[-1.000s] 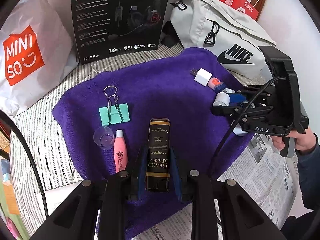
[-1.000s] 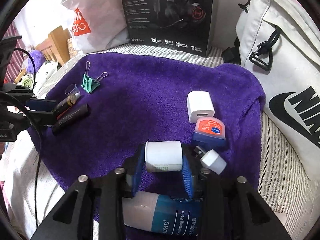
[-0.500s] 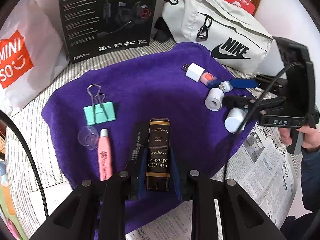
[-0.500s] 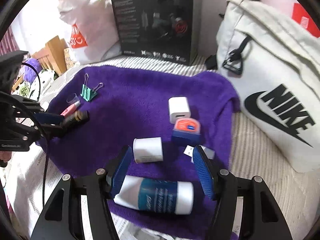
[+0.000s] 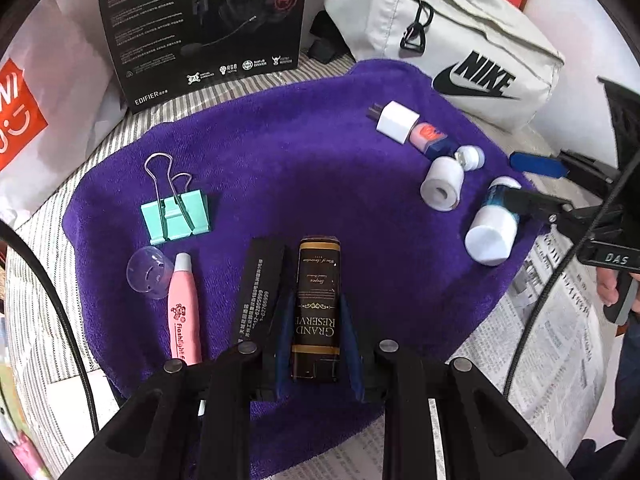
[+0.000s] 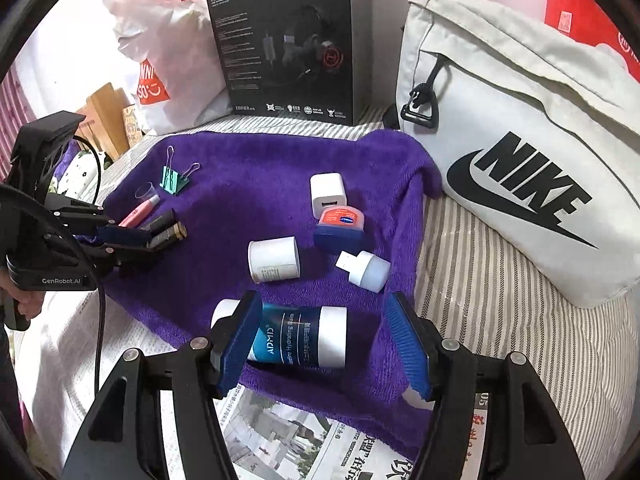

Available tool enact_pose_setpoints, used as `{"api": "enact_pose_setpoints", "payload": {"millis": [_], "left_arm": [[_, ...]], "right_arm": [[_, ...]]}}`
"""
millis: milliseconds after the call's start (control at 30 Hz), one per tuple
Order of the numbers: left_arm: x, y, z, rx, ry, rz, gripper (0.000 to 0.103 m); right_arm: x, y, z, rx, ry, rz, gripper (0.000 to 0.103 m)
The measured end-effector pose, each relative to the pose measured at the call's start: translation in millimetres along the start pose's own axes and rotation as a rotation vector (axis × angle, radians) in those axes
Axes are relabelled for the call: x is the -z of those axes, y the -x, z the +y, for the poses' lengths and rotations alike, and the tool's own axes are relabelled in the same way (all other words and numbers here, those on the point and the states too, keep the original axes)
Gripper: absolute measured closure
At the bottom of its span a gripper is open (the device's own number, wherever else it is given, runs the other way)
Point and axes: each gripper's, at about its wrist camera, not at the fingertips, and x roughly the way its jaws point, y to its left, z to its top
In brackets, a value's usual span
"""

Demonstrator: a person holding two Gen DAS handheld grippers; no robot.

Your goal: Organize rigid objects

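Since a second ago my right gripper (image 6: pixel 326 346) has let go of the small white jar (image 6: pixel 274 259), which now lies on its side on the purple towel (image 6: pixel 248 200) beyond my fingertips. Its jaws stand well apart with nothing pressed between the blue pads; the blue-and-white balm bottle (image 6: pixel 298 336) lies crosswise under them, long axis running left to right.

My left gripper (image 5: pixel 316 344) is clamped on the dark Grand Reserve box (image 5: pixel 318 312), pads tight against both long sides. The box's long axis runs straight away from me, and its gold-rimmed end points toward the far side of the towel.

On the towel I count one green binder clip (image 5: pixel 176 216), one clear cap (image 5: pixel 146 274), one pink flashlight pen (image 5: pixel 184 316), one flat black box (image 5: pixel 256 292) just left of the one I hold, one white charger plug (image 5: pixel 396 122), one orange-lidded balm tin (image 5: pixel 430 136) and one small white USB light (image 6: pixel 366 270). A headset box (image 5: pixel 200 20) and a white Nike bag (image 5: pixel 460 40) stand behind.
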Motion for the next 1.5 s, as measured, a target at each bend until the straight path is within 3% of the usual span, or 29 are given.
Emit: {"api": "enact_pose_setpoints", "payload": {"millis": [300, 567, 733, 767, 933, 1067, 1133, 1167, 1200, 1500], "left_arm": [[3.1, 0.8, -6.2, -0.03, -0.018, -0.012, 0.079], [8.2, 3.1, -5.4, -0.025, 0.015, -0.006, 0.071], [10.6, 9.0, -7.2, -0.042, 0.03, 0.012, 0.065], [11.1, 12.1, -6.7, -0.039, 0.037, 0.013, 0.063], [21.2, 41.1, -8.8, -0.063, 0.057, -0.033, 0.027], [37.3, 71.6, -15.1, -0.069, 0.09, -0.096, 0.015], [44.2, 79.4, -17.1, -0.084, 0.104, -0.111, 0.005], [47.8, 83.0, -17.9, -0.101, 0.115, -0.121, 0.004], [53.1, 87.6, -19.0, -0.119, 0.13, -0.134, 0.004], [84.5, 110.4, -24.7, -0.21, 0.256, -0.175, 0.003]], "right_arm": [[-0.1, -4.0, 6.0, -0.023, -0.004, 0.001, 0.038], [-0.4, -5.6, 10.9, -0.035, -0.009, 0.004, 0.036], [-2.4, -7.3, 13.0, -0.028, 0.0, 0.031, 0.028], [-2.9, -6.9, 13.1, -0.021, -0.002, 0.037, 0.028], [-1.3, 3.4, 14.0, -0.016, -0.03, 0.037, 0.02], [3.2, 21.8, 19.9, -0.007, -0.051, 0.023, 0.014], [6.2, 31.1, 24.1, -0.024, -0.069, 0.029, 0.012], [9.0, 37.4, 27.7, -0.022, -0.074, 0.031, 0.002], [11.2, 41.7, 31.0, -0.008, -0.076, 0.03, 0.0], [41.0, 85.4, 58.8, 0.07, -0.143, 0.023, 0.0]]}}
